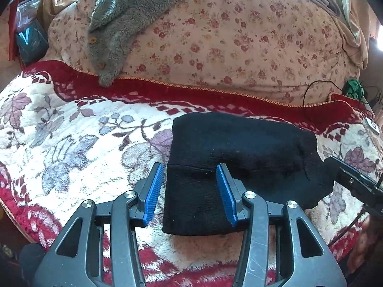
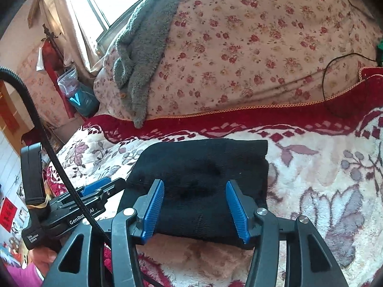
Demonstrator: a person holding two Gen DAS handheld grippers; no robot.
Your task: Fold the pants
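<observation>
Bright daylight from the window; sharp frames, curved fisheye edges.

White lettering on the black body of the left claw, seen from the right wrist view, reads "GenRob", then a stretch hidden behind a black cable, then "AI". Lower on the same body, a small white label reads "Data Acquisition System" in three stacked lines. Red paper signs at the far left edge are too blurred to read.
</observation>
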